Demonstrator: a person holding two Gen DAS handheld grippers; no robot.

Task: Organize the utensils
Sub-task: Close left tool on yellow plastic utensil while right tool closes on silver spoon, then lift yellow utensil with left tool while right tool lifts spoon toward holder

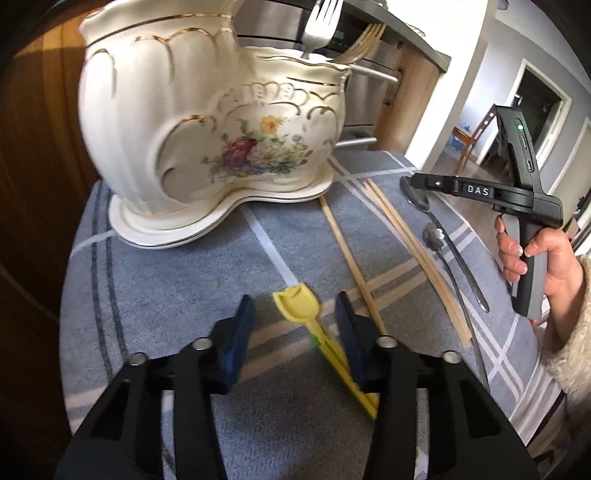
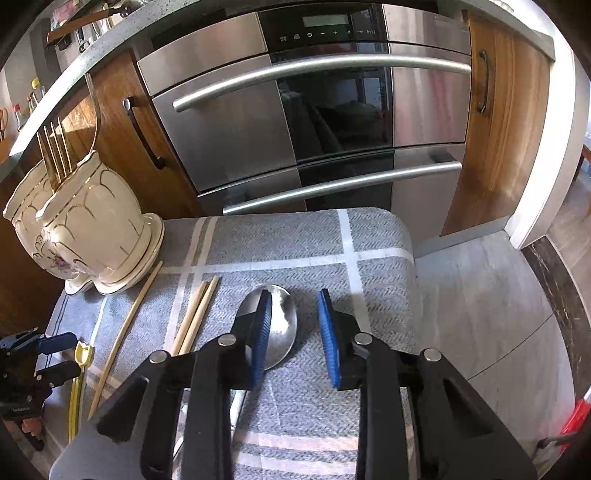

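A: Start at the near end. What is the left gripper (image 1: 291, 325) doing?

B: It is partly open over a yellow plastic utensil (image 1: 295, 301) on the grey checked cloth (image 1: 177, 295). The utensil's shovel-shaped head shows between the blue pads; its handle runs back under the right pad toward the camera. I can't see the pads pressing on it, so it looks straddled, not held.

A: So its long axis runs roughly along the fingers, not across them?

B: Roughly, slanting toward the right finger. I'd judge closing now catches the neck, off centre.

A: And the right gripper (image 2: 295, 328)?

B: Also partly open. A metal spoon (image 2: 284, 325) lies just under it, the bowl pointing away and the handle running back beneath the gripper. The left pad sits over the bowl's edge – contact I cannot tell. Nothing is gripped.

A: Farther out?

B: Wooden chopsticks (image 2: 195, 317) lie between the two grippers, lengthwise. Beyond them stands the floral ceramic holder (image 1: 207, 129) at the cloth's far left, with forks (image 1: 319, 29) already in it – nearer the left gripper.
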